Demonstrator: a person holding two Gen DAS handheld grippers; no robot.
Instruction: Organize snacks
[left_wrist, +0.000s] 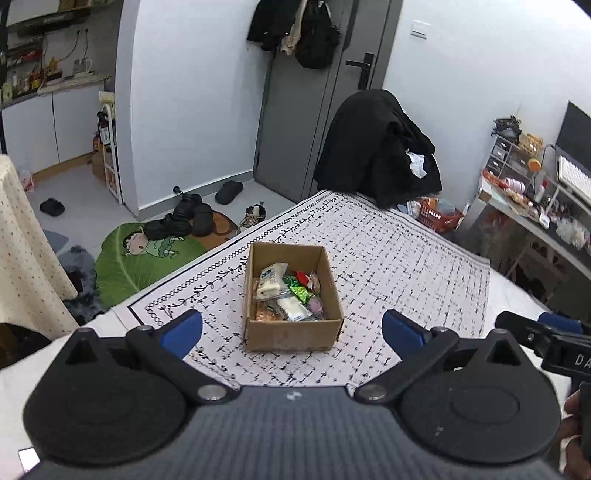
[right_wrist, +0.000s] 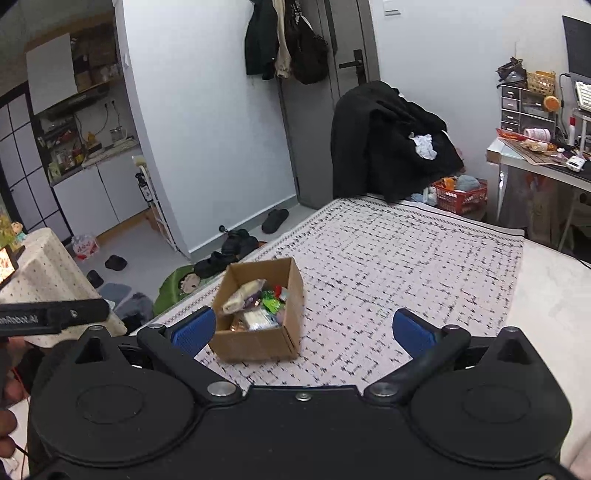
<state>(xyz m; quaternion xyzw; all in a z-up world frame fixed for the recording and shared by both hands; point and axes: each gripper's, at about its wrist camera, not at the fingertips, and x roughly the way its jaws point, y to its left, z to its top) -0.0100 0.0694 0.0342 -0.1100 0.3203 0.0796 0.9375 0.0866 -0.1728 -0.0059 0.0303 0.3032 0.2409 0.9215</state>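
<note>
Matt cardboard box (left_wrist: 293, 334) holds glossy plastic-wrapped snacks (left_wrist: 286, 295) on woven cloth (left_wrist: 406, 266).

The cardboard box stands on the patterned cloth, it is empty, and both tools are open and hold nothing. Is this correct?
Not quite: the cardboard box is not empty. The left wrist view shows snacks piled inside it. The rest holds: the box stands on the patterned cloth, and the left tool and right tool are both open and hold nothing.

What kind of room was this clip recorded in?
Most likely a small studio flat or bedsit: a bed with a patterned cover fills the foreground, a kitchenette opens at the back left, and coats hang by the door.
</note>
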